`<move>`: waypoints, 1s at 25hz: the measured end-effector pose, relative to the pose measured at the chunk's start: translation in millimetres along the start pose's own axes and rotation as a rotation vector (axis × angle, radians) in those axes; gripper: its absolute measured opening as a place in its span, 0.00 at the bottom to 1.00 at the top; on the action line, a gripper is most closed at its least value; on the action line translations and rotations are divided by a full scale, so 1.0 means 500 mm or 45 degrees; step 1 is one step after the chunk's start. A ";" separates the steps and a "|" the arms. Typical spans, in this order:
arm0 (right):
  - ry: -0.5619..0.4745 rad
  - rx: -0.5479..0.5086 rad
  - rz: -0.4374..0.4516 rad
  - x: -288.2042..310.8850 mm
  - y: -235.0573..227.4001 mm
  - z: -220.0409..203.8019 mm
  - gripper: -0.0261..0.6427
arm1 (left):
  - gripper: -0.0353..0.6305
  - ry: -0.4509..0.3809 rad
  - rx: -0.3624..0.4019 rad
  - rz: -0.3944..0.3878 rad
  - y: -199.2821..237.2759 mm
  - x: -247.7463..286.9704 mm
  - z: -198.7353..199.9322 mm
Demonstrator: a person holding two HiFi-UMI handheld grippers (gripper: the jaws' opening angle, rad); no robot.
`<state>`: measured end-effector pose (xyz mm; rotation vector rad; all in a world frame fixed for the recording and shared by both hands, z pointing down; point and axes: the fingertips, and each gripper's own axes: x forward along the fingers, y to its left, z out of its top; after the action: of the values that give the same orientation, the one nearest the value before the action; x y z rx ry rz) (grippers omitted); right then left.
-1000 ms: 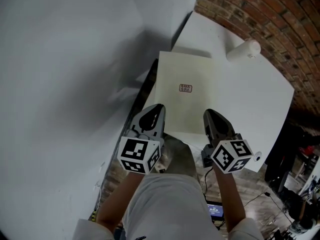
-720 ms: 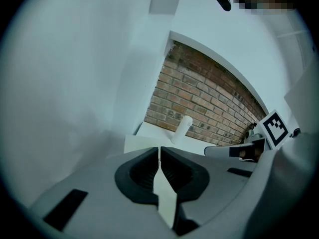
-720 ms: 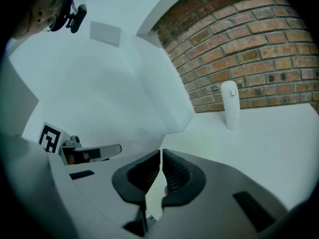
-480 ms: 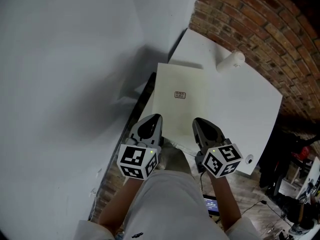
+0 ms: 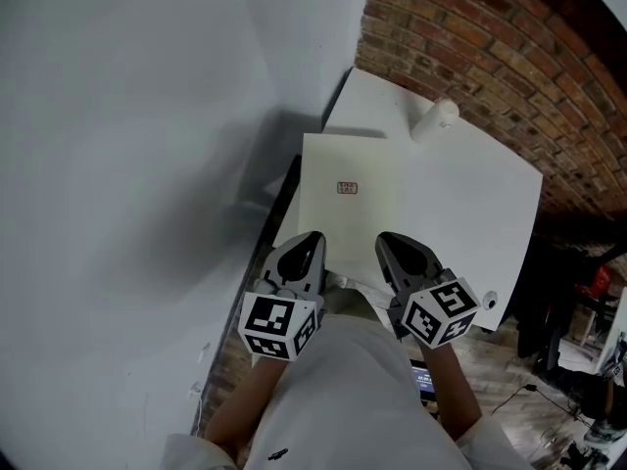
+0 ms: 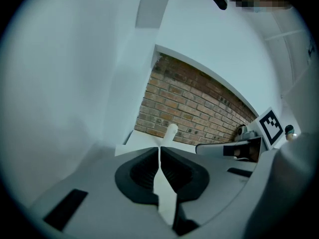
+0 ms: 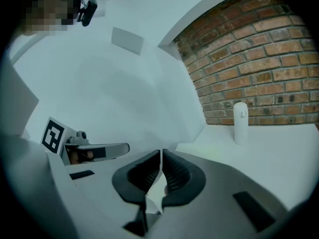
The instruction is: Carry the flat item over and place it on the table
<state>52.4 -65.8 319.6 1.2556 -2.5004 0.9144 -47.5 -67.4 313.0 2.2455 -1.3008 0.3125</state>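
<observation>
The board (image 5: 351, 209) lies flat straight ahead of us, over the left part of the table (image 5: 480, 199). Its long axis runs away from us toward the brick wall (image 5: 470, 37), and we can't tell whether its far end touches the tabletop. Our 2 grippers sit side by side on its near short edge, neither one nearer: left gripper (image 5: 306, 251) and right gripper (image 5: 397, 253) are both clamped tight on the thin edge. Arms tucked in close, both grippers pointing forward and level. We reckon a straight lowering comes next, well short of the cylinder (image 5: 434, 117) at the back.
</observation>
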 end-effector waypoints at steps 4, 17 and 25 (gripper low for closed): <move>-0.033 -0.017 0.007 -0.021 0.025 0.022 0.10 | 0.10 -0.007 0.033 -0.045 -0.024 -0.024 0.015; -0.118 -0.060 0.071 -0.046 0.085 0.066 0.10 | 0.10 -0.077 0.080 -0.100 -0.058 -0.080 0.056; -0.131 -0.018 0.104 -0.084 0.073 0.074 0.10 | 0.10 -0.087 0.078 -0.095 -0.067 -0.081 0.056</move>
<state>53.9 -44.1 256.5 1.2342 -2.6505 0.8696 -41.1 -39.2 260.7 2.3684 -1.2544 0.2534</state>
